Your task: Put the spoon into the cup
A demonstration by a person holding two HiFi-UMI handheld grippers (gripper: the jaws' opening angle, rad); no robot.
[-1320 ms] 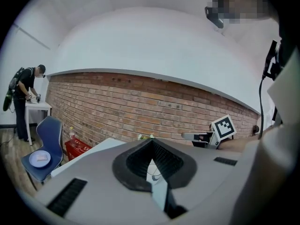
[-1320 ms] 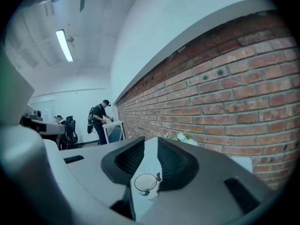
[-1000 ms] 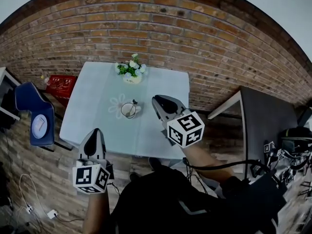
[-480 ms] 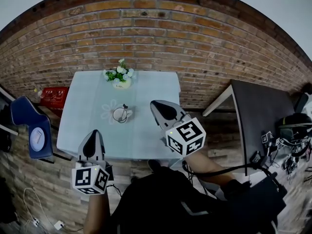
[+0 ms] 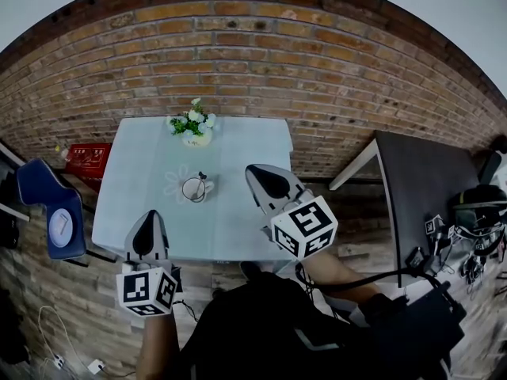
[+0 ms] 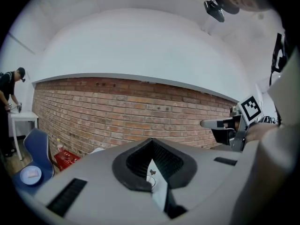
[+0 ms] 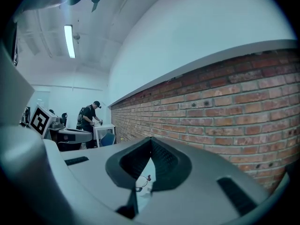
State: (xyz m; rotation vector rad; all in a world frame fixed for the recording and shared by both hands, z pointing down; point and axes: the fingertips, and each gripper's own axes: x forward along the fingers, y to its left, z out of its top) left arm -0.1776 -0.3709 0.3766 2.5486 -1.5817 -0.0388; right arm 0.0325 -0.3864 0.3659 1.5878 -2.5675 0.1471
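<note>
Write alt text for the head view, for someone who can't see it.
On a pale table against a brick wall, a cup holds the spoon, with a pot of flowers behind it. A person seen from above holds the left gripper and right gripper nearby, both shut and empty.

The counter (image 5: pixel 158 157) is pale bluish white; the brick wall (image 5: pixel 301 70) behind is red-brown with light mortar lines. The flowers (image 5: pixel 192 119) are white and green, the crate (image 5: pixel 85 157) red, the chair (image 5: pixel 38 182) blue. The left gripper (image 5: pixel 147 217) and right gripper (image 5: pixel 255 170) are grey, with black-and-white square-marked cubes.
</note>
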